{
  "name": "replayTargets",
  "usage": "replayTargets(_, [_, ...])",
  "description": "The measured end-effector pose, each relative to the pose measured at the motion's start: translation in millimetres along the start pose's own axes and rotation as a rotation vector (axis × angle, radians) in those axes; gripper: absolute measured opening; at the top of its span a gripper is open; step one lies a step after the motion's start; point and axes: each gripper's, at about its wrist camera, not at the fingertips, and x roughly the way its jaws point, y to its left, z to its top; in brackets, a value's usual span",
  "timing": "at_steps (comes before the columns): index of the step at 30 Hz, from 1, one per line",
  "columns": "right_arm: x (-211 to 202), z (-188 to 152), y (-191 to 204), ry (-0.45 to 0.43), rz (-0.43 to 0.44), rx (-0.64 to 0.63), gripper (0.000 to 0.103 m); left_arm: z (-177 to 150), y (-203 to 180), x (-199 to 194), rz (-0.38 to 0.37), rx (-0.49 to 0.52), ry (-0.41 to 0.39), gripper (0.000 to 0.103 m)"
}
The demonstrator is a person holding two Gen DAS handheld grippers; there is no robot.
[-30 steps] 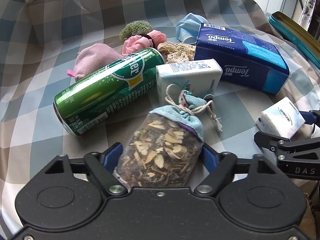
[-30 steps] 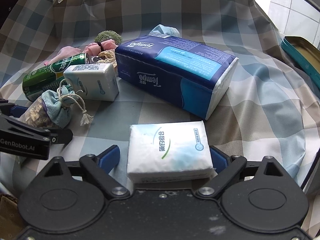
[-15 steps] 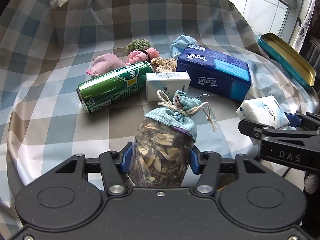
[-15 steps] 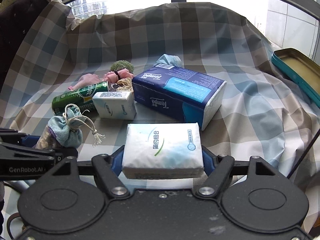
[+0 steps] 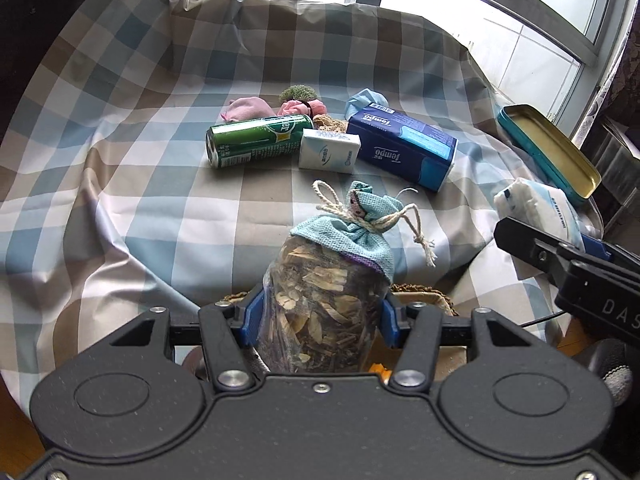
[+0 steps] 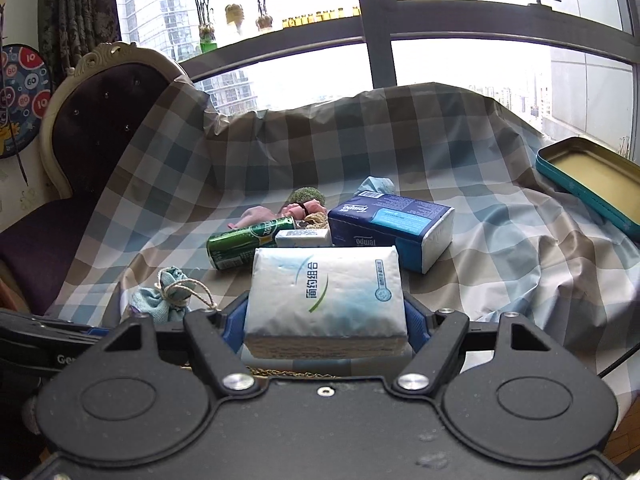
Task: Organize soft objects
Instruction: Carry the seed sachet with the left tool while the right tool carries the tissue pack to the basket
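The left gripper grasps a sachet of dried herbs between its blue pads, the jaws clenched on its clear lower part; the sachet is held off the checked cloth, its teal top tied with string. The right gripper is clenched on a white tissue pack, also held in the air, near its edge.

Farther off on the cloth lie a green can on its side, a small white tissue pack touching it, and a blue tissue box just to the right. Behind them sit pink cloth items. A teal tin lid rests at the far right.
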Motion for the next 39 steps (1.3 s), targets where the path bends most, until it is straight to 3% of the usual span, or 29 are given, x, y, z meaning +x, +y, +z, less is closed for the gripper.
replayTargets(9, [-56.5,-17.0,4.2,-0.068,0.054,0.012,0.074,-32.2,-2.0,-24.0,-0.035,-0.054,0.006,0.054])
replayTargets(20, [-54.4,-34.3,-0.7,-0.006,0.055,0.037,0.074,-52.4,-3.7,-12.4,0.001,-0.037,0.06,0.054])
replayTargets(23, [-51.2,-36.1,-1.0,0.01,0.05,0.04,0.074,-53.0,0.3,-12.1,0.012,-0.054,0.052,0.06])
replayTargets(39, [-46.4,-43.2,6.9,0.071,0.052,-0.016,0.074,-56.4,5.5,-10.5,0.108,-0.08,0.053,0.061])
